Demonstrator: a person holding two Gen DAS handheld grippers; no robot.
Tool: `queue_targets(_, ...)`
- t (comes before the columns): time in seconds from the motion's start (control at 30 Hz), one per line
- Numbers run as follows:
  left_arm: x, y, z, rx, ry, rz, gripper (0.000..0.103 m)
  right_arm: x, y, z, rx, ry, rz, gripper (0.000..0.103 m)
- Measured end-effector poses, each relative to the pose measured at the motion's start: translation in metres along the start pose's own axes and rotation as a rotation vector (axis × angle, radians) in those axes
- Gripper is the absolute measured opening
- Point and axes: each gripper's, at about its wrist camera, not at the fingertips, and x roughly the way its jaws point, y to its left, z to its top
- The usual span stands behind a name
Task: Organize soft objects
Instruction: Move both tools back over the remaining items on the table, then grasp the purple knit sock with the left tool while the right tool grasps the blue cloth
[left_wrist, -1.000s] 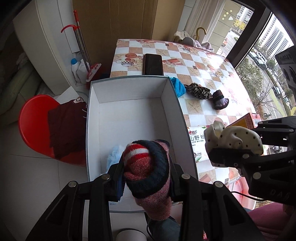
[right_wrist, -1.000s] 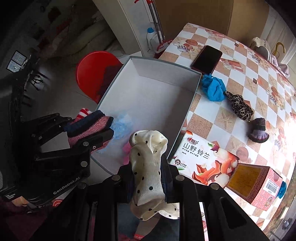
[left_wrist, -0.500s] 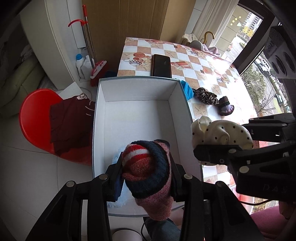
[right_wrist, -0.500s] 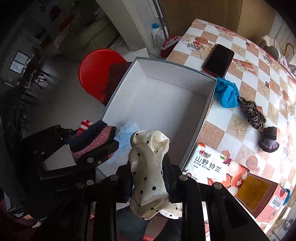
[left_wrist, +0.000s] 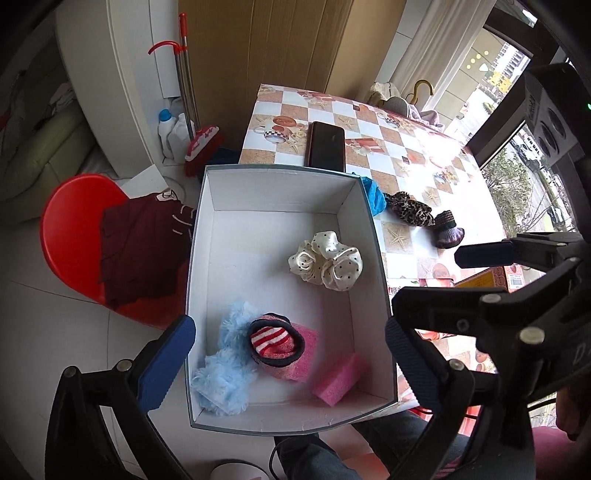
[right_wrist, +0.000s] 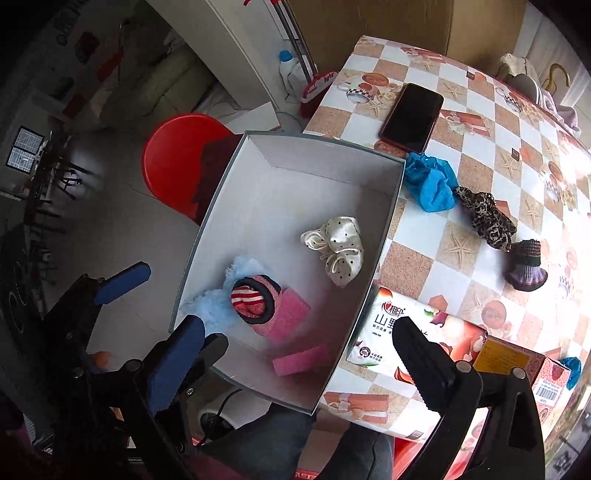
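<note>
Left tool, right tool: jaws opening wide, nothing between.
Striped sock, dotted scrunchie lie in white box.
Blue cloth, leopard scrunchie, knit piece on tabletop, far right of box; right tool nearer.

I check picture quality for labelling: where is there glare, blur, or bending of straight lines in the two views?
Left wrist view: window glare washes out the table at its far right; the box edges bow outward. Right wrist view: glare on the table's right edge; the pink sponge looks smeared; dark corners in both.
</note>
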Motion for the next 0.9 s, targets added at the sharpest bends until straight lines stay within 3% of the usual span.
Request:
queue_targets(0.23,0.001,-0.023,0.020,0.058,0.014,-0.053,0.103,-0.023,-0.048,-0.009,0.136,0.003,0.004,0.102)
queue_targets(0.47,0.016,-0.084,0.063,0.185,0.046,-0.087,0.103,-0.084,-0.138,-0.031,0.363,-0.116,-0.006,0.102)
queue_targets(0.7,0.068,-0.164,0.100,0.334,0.151,-0.120,0.103,-0.128,-0.247,-0.079,0.638,-0.203,-0.045,0.102)
queue_targets(0.9,0.127,-0.227,0.124,0.426,0.276,-0.156,0.103,-0.108,-0.329,-0.135,0.862,-0.138,-0.060,0.102)
